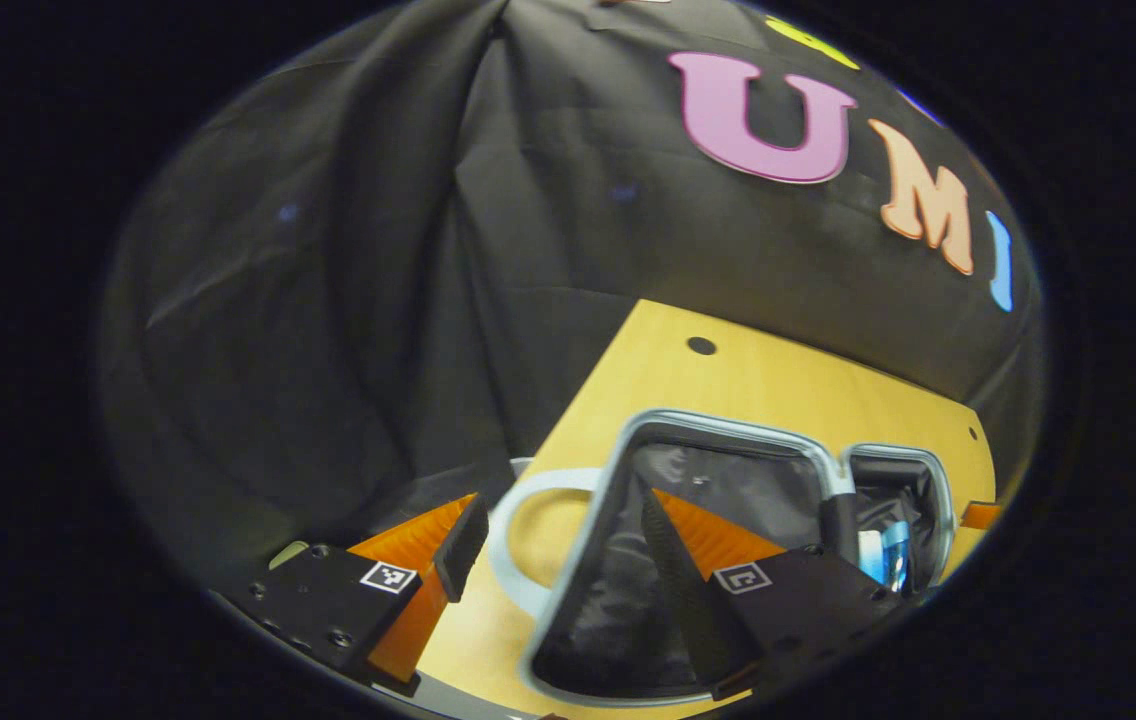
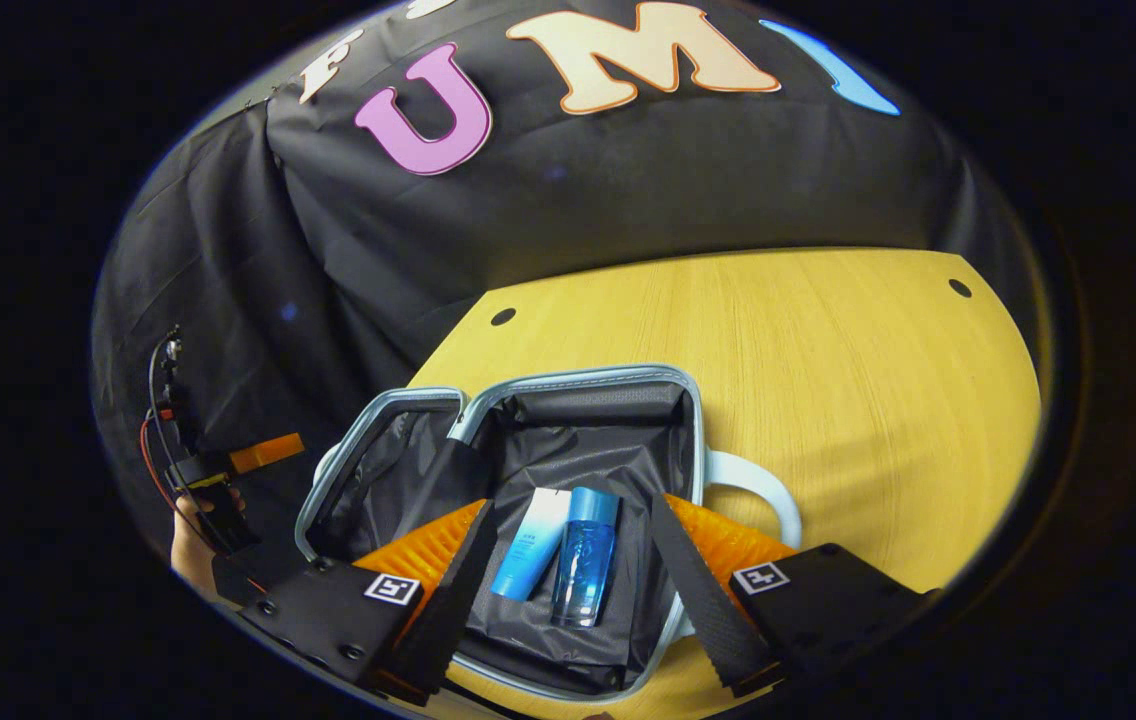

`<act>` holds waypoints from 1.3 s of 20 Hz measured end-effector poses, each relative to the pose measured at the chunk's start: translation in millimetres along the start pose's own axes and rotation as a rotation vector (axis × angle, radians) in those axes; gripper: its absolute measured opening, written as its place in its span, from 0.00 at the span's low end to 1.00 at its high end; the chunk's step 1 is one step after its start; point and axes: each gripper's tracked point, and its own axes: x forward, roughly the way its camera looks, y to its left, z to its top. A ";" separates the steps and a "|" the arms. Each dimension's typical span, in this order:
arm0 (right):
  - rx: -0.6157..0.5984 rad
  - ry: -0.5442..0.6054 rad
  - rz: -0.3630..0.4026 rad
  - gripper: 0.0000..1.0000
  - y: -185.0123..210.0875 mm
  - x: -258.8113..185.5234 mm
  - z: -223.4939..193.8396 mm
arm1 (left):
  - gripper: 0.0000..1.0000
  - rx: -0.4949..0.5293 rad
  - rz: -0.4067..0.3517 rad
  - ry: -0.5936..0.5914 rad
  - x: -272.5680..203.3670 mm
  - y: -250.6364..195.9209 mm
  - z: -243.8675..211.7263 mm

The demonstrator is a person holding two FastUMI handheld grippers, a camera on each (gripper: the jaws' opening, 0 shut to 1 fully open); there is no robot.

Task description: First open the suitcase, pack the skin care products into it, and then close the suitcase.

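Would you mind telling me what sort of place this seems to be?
Probably a staged recording booth, not a home: black cloth wall behind a bare wooden table, with an open suitcase holding two skincare bottles.

A black cloth wall (image 2: 628, 190) stands behind the scene and covers the upper part of both views, from 9 o'clock over 12 to 3 o'clock. In the left gripper view the cloth (image 1: 348, 300) hangs in long folds at 9 to 10 o'clock. A wooden table (image 2: 828, 340) of yellow colour, with fine straight grain, lies under it at 3 to 5 o'clock. Small dark round holes (image 2: 503, 317) sit near its far edge. The light is soft, and the cloth stays dim.
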 end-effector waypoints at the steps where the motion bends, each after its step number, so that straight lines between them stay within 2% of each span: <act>1: -0.002 -0.010 -0.008 0.92 -1.3 -3.5 3.0 | 0.92 -0.009 0.017 0.023 9.2 10.3 -5.1; 4: -0.012 -0.037 -0.033 0.92 -7.5 -13.7 13.3 | 0.90 -0.053 0.020 0.109 42.5 27.0 -24.9; 5: -0.013 -0.045 -0.042 0.92 -10.0 -16.8 16.1 | 0.92 -0.060 0.009 0.143 50.1 30.0 -33.5; 7: -0.011 -0.061 -0.056 0.92 -13.5 -21.3 22.2 | 0.90 -0.087 -0.028 0.206 62.7 35.0 -49.1; 8: -0.010 -0.068 -0.061 0.92 -14.9 -23.0 25.2 | 0.83 -0.103 -0.038 0.238 62.7 40.1 -57.1; 9: -0.011 -0.072 -0.067 0.98 -16.6 -23.5 25.8 | 0.78 -0.121 -0.057 0.270 64.8 41.5 -65.2; 10: -0.016 -0.086 -0.081 0.97 -19.8 -25.8 29.0 | 0.72 -0.137 -0.065 0.298 63.6 39.7 -74.4; 11: -0.027 -0.096 -0.088 0.98 -21.5 -27.7 31.2 | 0.56 -0.154 -0.081 0.322 65.2 38.7 -80.8; 12: -0.036 -0.101 -0.088 0.92 -22.4 -29.4 32.6 | 0.39 -0.175 -0.092 0.329 65.7 33.3 -83.2; 13: -0.045 -0.105 -0.086 0.92 -22.2 -31.0 33.1 | 0.22 -0.177 -0.098 0.319 67.0 27.6 -79.9; 14: -0.057 -0.108 -0.084 0.92 -23.0 -32.5 34.6 | 0.14 -0.185 -0.103 0.288 65.4 25.4 -72.8; 15: -0.069 -0.114 -0.080 0.97 -23.6 -35.9 35.6 | 0.08 -0.185 -0.112 0.261 58.7 20.8 -63.1; 16: -0.078 -0.123 -0.076 0.92 -23.8 -37.9 37.8 | 0.06 -0.163 -0.101 0.243 48.7 20.5 -54.8; 17: -0.082 -0.132 -0.071 0.98 -24.2 -41.1 38.9 | 0.02 -0.124 -0.093 0.214 40.2 20.0 -43.6; 20: -0.084 -0.158 -0.036 0.98 -23.9 -53.5 44.4 | 0.01 -0.026 -0.079 0.087 4.2 8.8 9.6; 26: -0.139 -0.216 0.060 0.98 -23.9 -82.3 65.1 | 0.00 0.015 -0.144 -0.090 -78.1 -55.0 74.5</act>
